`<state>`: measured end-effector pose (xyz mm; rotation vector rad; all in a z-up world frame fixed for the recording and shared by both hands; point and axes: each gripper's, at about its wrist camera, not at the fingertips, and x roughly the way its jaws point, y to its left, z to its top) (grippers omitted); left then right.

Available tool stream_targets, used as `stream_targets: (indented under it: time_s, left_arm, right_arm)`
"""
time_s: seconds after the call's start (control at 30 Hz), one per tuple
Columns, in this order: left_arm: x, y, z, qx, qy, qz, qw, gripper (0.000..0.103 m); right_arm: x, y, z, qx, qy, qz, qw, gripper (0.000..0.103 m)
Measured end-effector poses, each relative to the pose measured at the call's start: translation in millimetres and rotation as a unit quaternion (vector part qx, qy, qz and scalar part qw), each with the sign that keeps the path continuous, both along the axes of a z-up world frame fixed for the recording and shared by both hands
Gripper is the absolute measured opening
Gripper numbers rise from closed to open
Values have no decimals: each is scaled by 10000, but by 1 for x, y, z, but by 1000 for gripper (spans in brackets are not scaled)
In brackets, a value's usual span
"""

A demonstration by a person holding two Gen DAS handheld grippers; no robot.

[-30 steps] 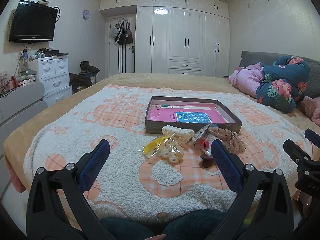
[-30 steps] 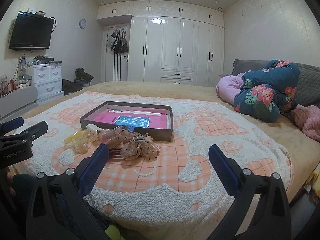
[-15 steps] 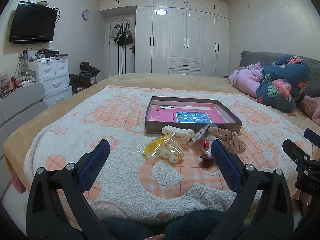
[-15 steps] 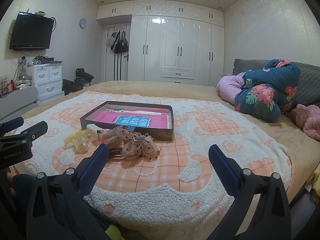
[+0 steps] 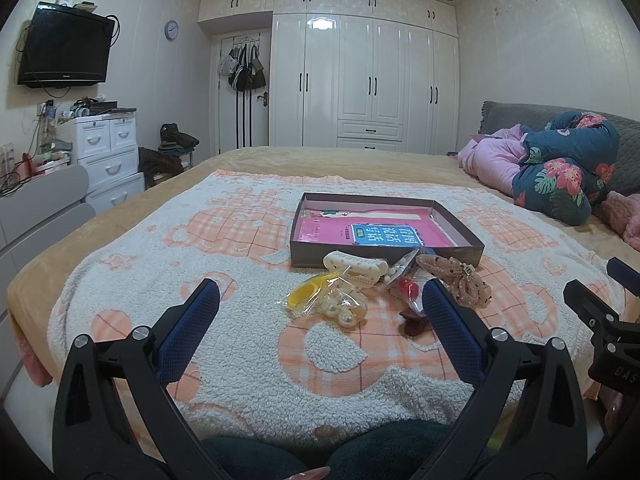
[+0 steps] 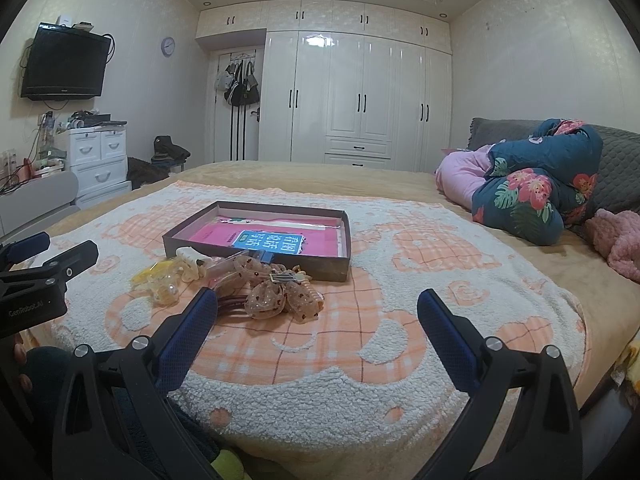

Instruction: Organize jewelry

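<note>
A shallow grey box [image 5: 316, 258] [image 6: 256, 261] with a pink and blue booklet inside lies on the bed blanket. In front of it lies a heap of hair pieces: a white clip [image 5: 354, 267], a clear bag with yellow and pearl pieces [image 5: 332, 304] [image 6: 160, 286], a red-bead bag [image 5: 406, 288], a dark brown clip [image 5: 416, 325] and a beige dotted bow [image 5: 460, 282] [image 6: 280, 298]. My left gripper [image 5: 320, 300] is open and empty, just short of the heap. My right gripper [image 6: 318, 302] is open and empty, to the right of the bow.
The white and orange fleece blanket [image 5: 240, 272] covers the bed. A rolled pink and floral quilt [image 6: 532, 184] lies at the far right. White drawers [image 5: 104, 160] and a TV [image 5: 64, 56] stand at left, wardrobes behind.
</note>
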<state>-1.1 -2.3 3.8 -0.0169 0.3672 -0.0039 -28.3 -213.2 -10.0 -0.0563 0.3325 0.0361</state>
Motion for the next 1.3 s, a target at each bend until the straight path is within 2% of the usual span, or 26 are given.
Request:
stream_targets:
  time_s: [0.53, 0.87, 1.1, 1.3]
  left_arm:
    - [0, 0, 0, -33, 12, -3, 10000, 92]
    - [6, 21, 1, -390, 165, 102, 9991, 92]
    - [25, 44, 3, -643, 441, 95, 9969, 92]
    - [52, 49, 1, -580, 809, -295, 9946, 92]
  right_arm:
    - [2, 0, 0, 19, 27, 57, 10000, 97]
    - [26, 9, -3, -40, 396, 425, 9983, 97]
    - [50, 16, -6, -132, 596, 606, 9963, 97]
    - [77, 16, -13, -81, 886, 724, 9934, 97]
